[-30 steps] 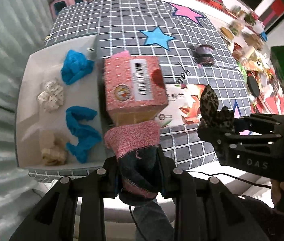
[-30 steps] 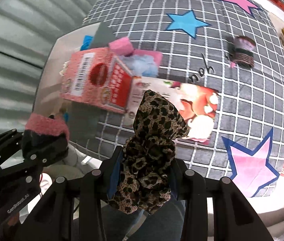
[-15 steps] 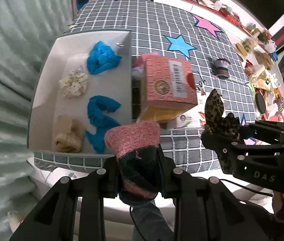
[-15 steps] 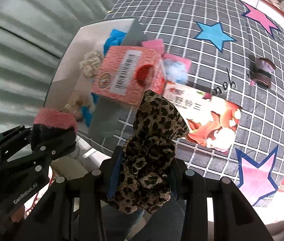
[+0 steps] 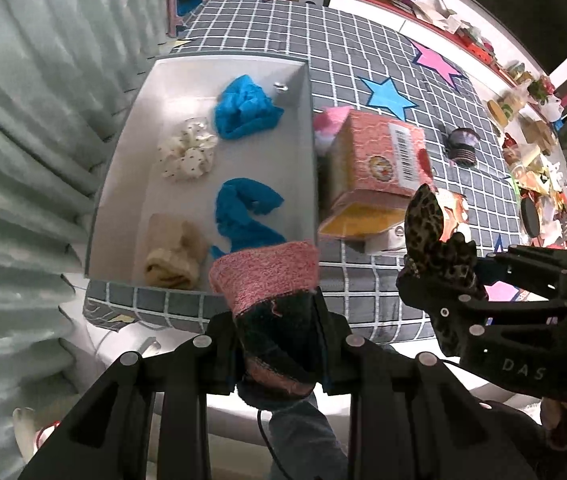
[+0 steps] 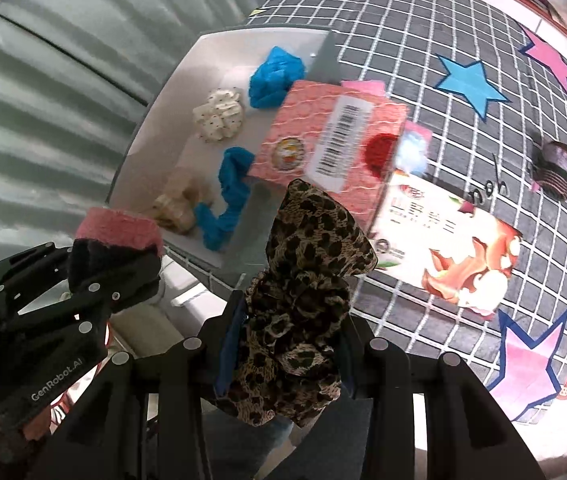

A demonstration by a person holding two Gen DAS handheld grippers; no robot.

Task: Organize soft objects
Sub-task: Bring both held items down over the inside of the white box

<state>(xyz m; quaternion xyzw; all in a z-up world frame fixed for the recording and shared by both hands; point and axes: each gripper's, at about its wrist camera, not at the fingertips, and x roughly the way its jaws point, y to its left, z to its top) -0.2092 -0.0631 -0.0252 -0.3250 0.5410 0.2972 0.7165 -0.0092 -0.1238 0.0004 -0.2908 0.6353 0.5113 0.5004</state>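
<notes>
My left gripper [image 5: 279, 344] is shut on a dark sock with a pink cuff [image 5: 271, 276], held above the table's near edge by the white tray [image 5: 123, 168]. My right gripper [image 6: 287, 344] is shut on a leopard-print scrunchie [image 6: 303, 280]; it also shows in the left wrist view [image 5: 435, 240]. The tray holds two blue cloths [image 5: 247, 112], a white dotted scrunchie [image 5: 187, 154] and a beige sock [image 5: 171, 256]. The left gripper shows in the right wrist view [image 6: 95, 280], to the left of the scrunchie.
A pink box with a barcode [image 5: 379, 160] leans beside the tray's right wall, over pink and blue soft pieces [image 6: 415, 148]. A flat printed packet [image 6: 451, 248] and a dark ribbon spool [image 6: 555, 168] lie on the checked cloth. A corrugated wall is at the left.
Both grippers have pulled back and left, still holding their items. The tray has come fully into view and the pink box now lies to its right.
</notes>
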